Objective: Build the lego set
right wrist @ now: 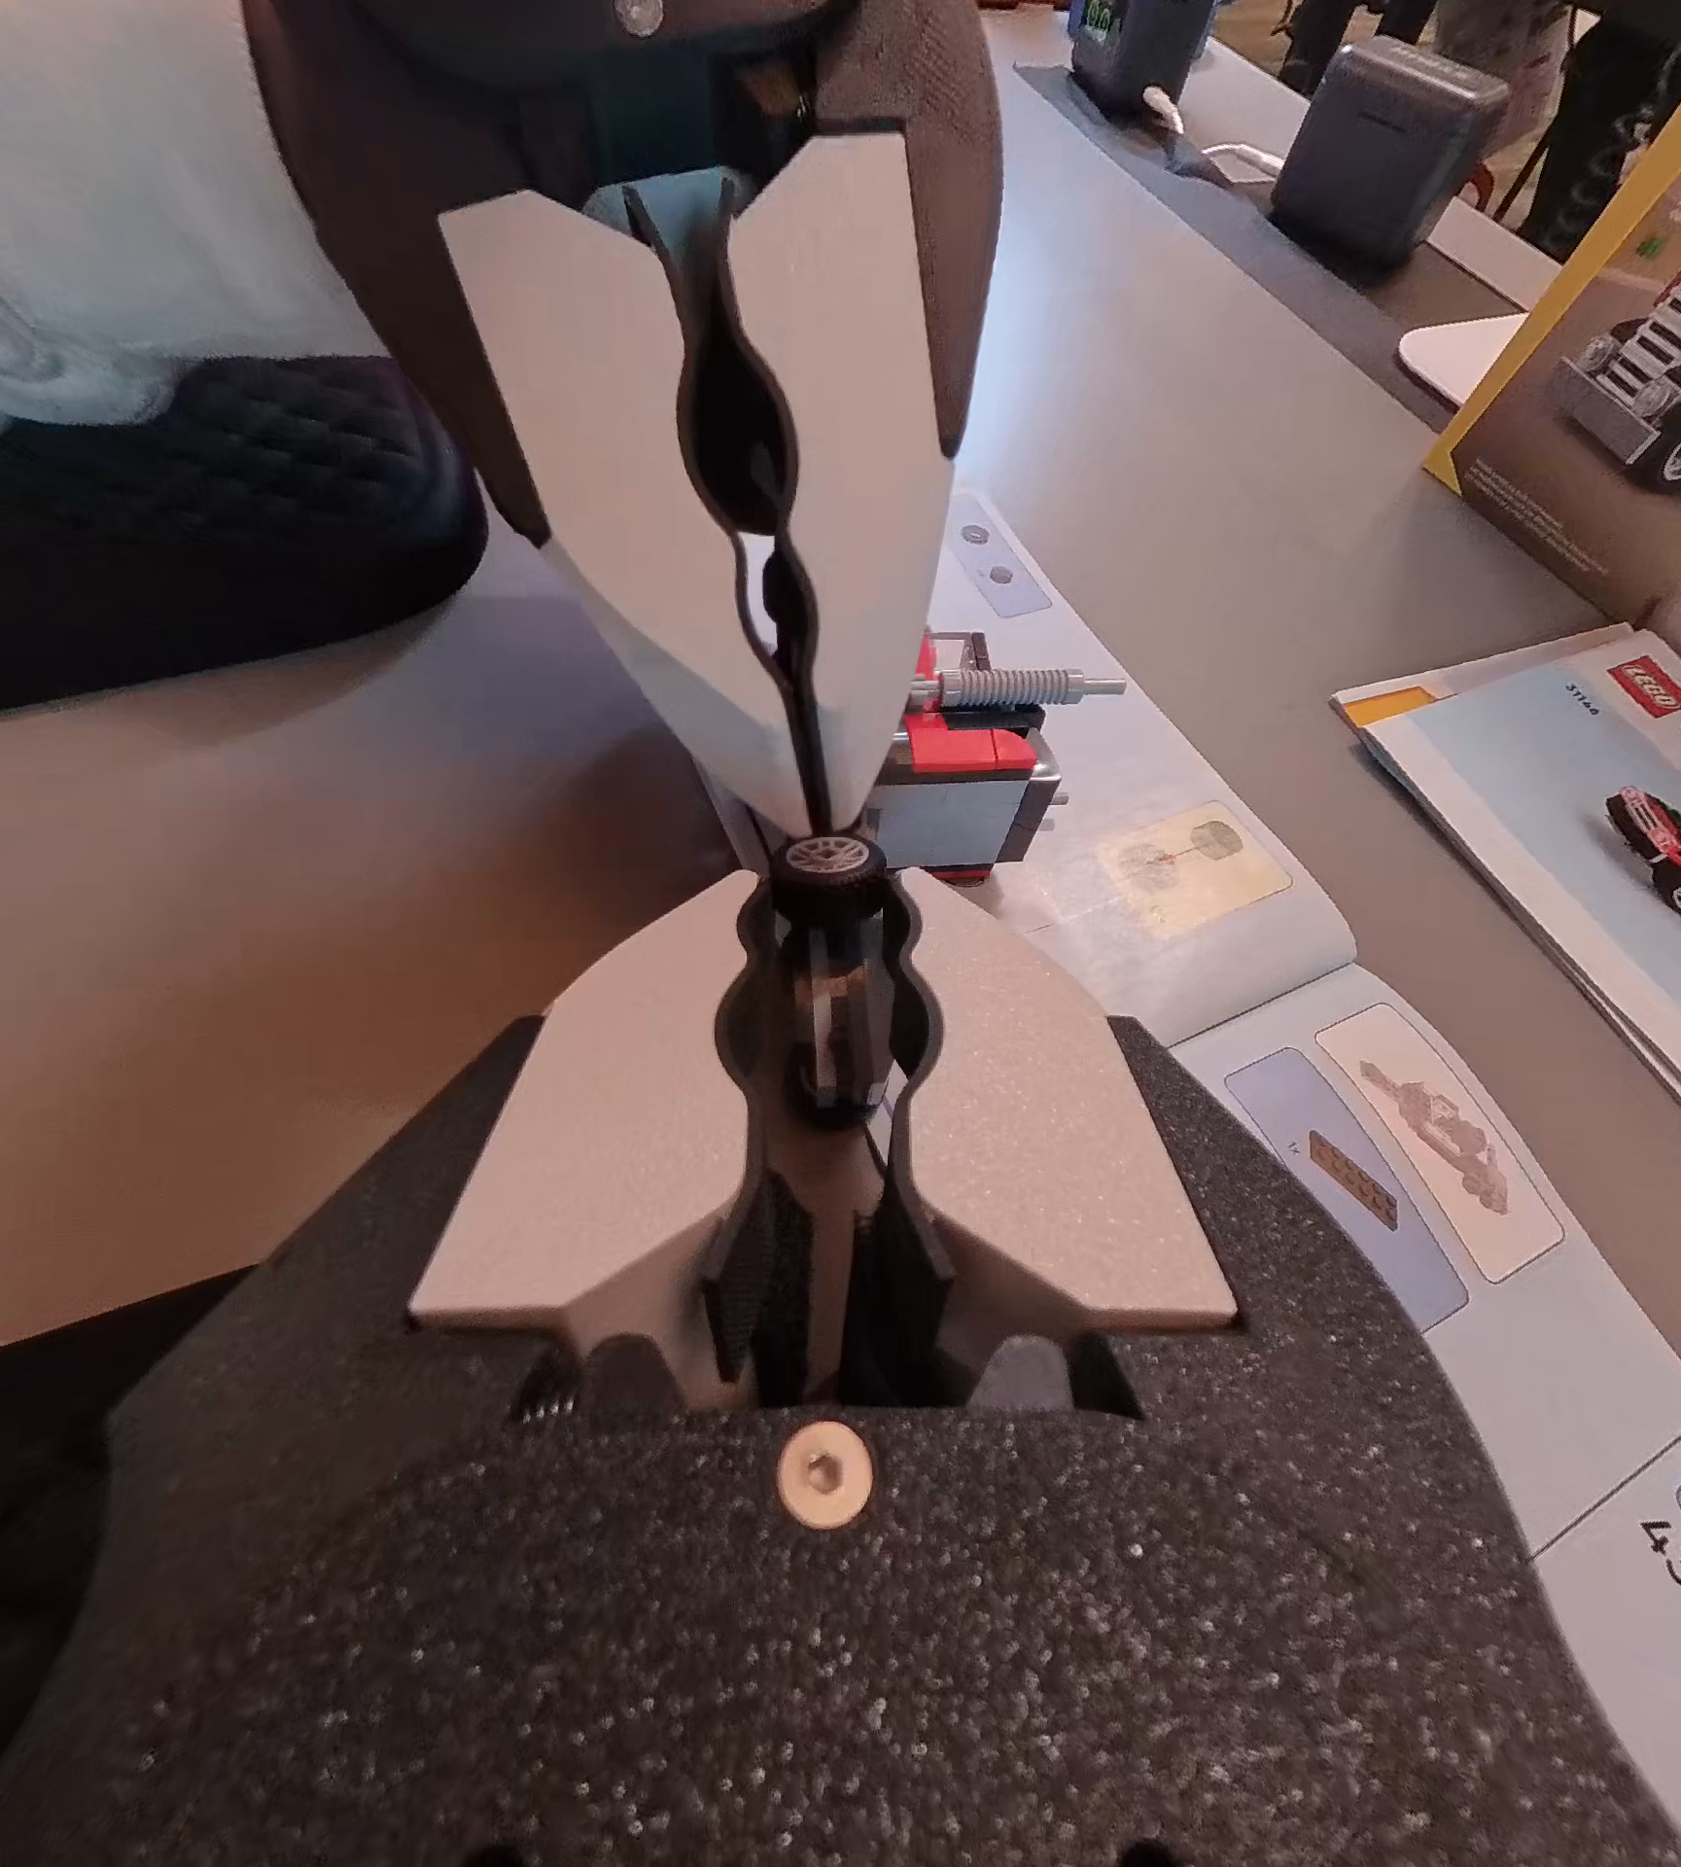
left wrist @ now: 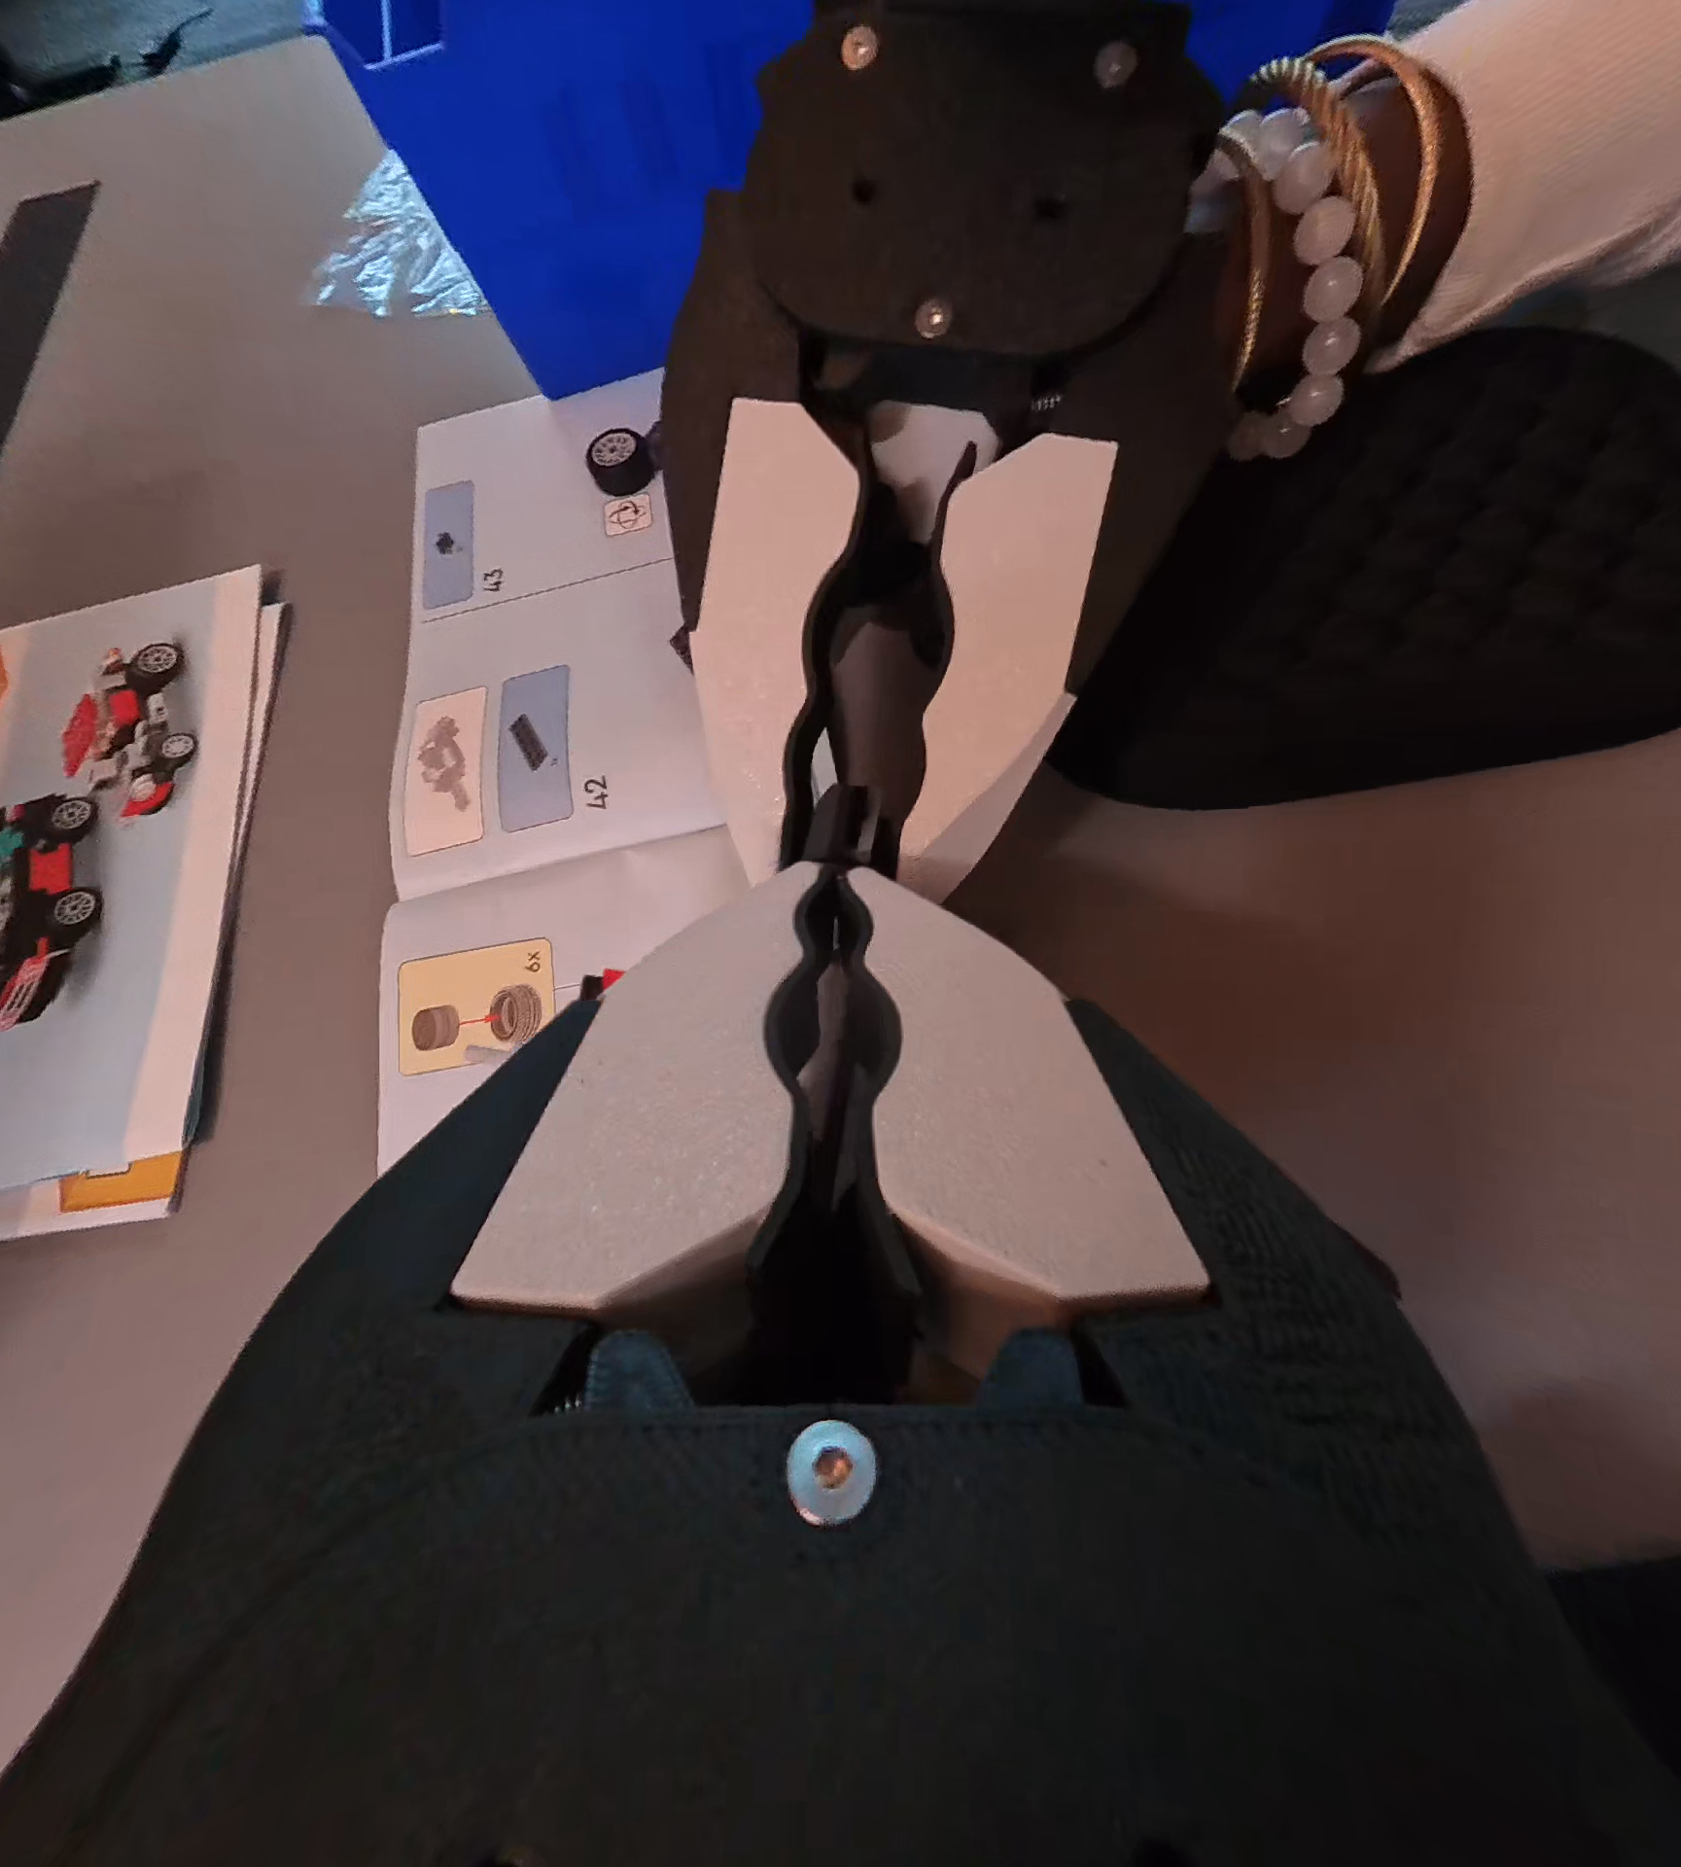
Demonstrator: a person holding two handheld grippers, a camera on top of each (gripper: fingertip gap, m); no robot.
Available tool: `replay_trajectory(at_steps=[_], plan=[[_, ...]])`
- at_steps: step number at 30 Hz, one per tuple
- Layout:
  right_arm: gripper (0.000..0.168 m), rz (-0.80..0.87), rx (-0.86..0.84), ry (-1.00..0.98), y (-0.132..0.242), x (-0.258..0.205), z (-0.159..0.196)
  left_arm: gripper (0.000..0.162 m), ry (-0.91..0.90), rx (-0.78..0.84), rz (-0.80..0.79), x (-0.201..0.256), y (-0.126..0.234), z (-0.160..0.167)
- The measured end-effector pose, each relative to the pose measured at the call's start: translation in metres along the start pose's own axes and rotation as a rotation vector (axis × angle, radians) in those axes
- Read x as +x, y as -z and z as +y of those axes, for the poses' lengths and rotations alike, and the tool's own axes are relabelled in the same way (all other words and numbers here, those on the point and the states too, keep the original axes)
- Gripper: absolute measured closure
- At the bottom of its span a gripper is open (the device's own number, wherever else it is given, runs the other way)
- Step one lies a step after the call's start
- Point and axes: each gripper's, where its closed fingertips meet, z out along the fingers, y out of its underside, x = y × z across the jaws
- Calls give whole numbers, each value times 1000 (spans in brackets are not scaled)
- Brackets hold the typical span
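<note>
I am holding my right gripper (right wrist: 821, 904) clamped on a small chassis piece with a spoked wheel (right wrist: 824, 859) at its front end. My left gripper (left wrist: 836, 894) is meeting it tip to tip, its jaws pinching a small black part (left wrist: 851, 823) right at that wheel. I judge I am fitting this part onto the wheeled piece. Just behind the wheel, the red and grey truck body (right wrist: 967, 778) with its grey worm gear (right wrist: 1003, 687) is lying on the open instruction booklet (right wrist: 1250, 909); it looks partly built, with wheels yet to go on. One loose wheel (left wrist: 622, 460) is sitting on the booklet's far page. Beyond the booklet, the second manual (right wrist: 1563, 839) and the set box (right wrist: 1624, 303) are waiting
</note>
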Motion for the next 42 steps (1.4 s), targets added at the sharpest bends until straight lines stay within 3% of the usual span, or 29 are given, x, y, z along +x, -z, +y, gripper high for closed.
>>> replay_trajectory(at_steps=[16,20,25,31,42], plan=[[149,28,-38,22,-1,2,5,162,-49,-168,67,1,-17,4],[149,17,-37,-20,-1,4,5,162,-17,-128,85,-2,-14,3],[149,8,-33,-31,-1,4,5,162,25,-16,-11,-23,19,-4],[149,12,-43,-18,-1,3,5,162,-62,-50,51,-1,1,2],[150,9,-49,-10,-4,3,3,162,-34,-74,57,-4,-3,6]])
